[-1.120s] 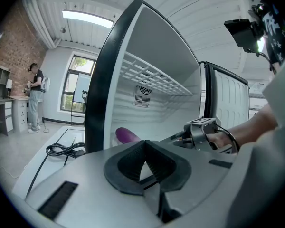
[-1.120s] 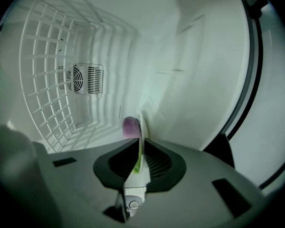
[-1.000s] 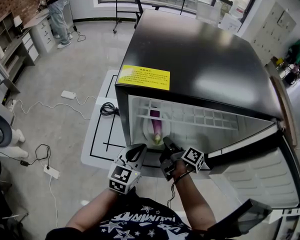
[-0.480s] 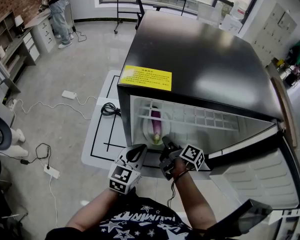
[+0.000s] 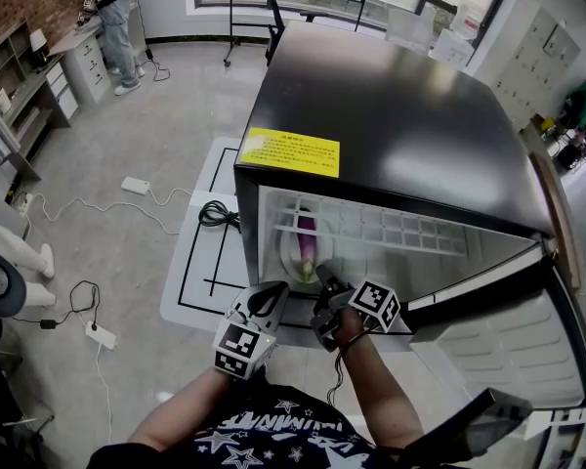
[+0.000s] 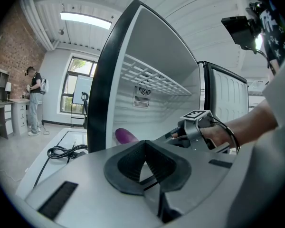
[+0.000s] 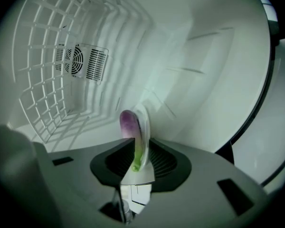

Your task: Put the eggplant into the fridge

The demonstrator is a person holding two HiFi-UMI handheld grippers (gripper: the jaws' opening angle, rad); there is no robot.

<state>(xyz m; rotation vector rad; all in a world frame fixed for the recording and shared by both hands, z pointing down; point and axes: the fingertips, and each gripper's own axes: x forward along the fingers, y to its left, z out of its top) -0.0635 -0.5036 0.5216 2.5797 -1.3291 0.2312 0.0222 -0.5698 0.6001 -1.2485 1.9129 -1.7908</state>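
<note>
The purple eggplant point(image 5: 305, 234) lies on a white plate point(image 5: 293, 262) on the floor of the open black fridge point(image 5: 400, 115), at its left side. My right gripper point(image 5: 324, 286) reaches into the fridge opening and is shut on the plate's near rim. In the right gripper view the plate point(image 7: 144, 127) stands edge-on between the jaws of the right gripper point(image 7: 138, 148), with the eggplant point(image 7: 128, 122) on its left face. My left gripper point(image 5: 271, 298) hangs just outside the fridge front, shut and empty. In the left gripper view its jaws point(image 6: 143, 148) meet, and the eggplant point(image 6: 126, 136) shows beyond them.
The fridge door point(image 5: 508, 330) stands open to the right. A white wire shelf point(image 7: 52, 56) and a fan vent point(image 7: 83, 61) line the inside. A black cable coil point(image 5: 213, 213) lies on the floor mat left of the fridge. A person point(image 5: 112, 18) stands far off by desks.
Nothing has visibly changed with the grippers or the plate; only the head camera has shifted slightly.
</note>
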